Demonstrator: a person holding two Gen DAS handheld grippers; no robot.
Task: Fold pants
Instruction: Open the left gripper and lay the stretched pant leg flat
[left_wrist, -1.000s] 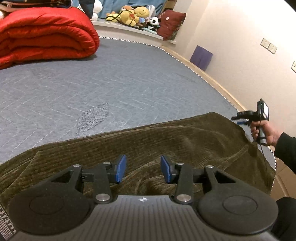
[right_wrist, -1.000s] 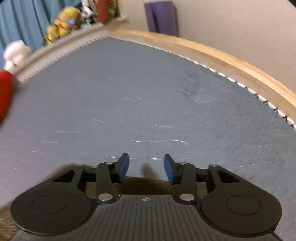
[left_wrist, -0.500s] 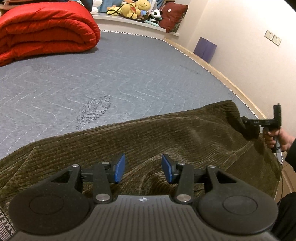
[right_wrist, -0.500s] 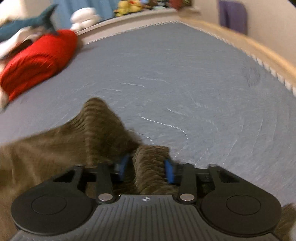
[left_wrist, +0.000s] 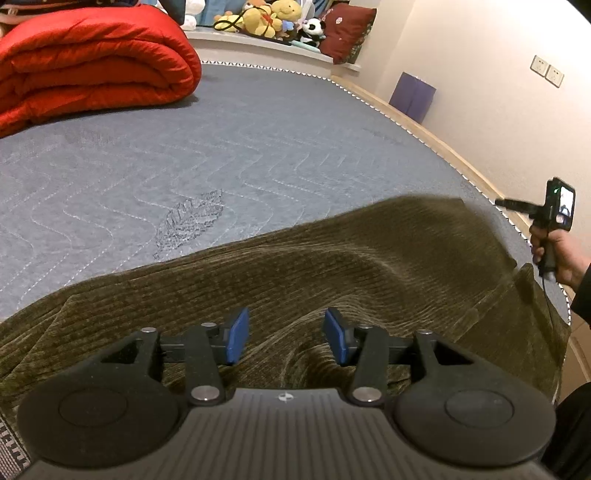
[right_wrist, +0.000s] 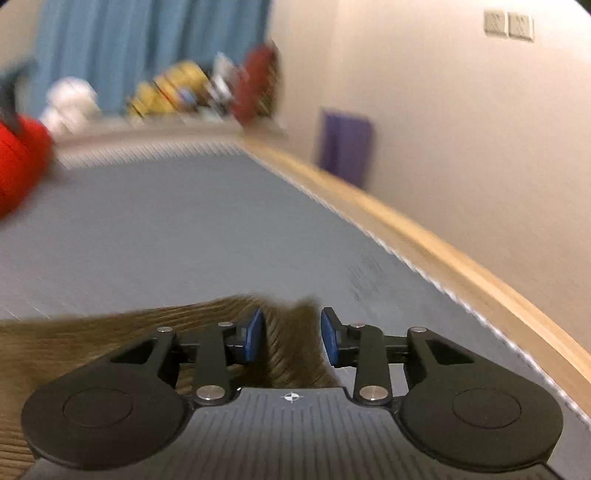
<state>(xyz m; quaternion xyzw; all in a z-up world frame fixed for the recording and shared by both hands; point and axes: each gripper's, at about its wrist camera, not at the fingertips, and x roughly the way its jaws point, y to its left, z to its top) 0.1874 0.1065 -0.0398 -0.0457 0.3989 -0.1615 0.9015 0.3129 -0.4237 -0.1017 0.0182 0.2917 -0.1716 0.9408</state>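
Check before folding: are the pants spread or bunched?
Mostly spread: the pants lie wide across the bed, wrinkled, right corner lifted.

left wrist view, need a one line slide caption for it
Open left gripper hovers over olive corduroy pants spread on a grey quilted bed, red duvet behind.
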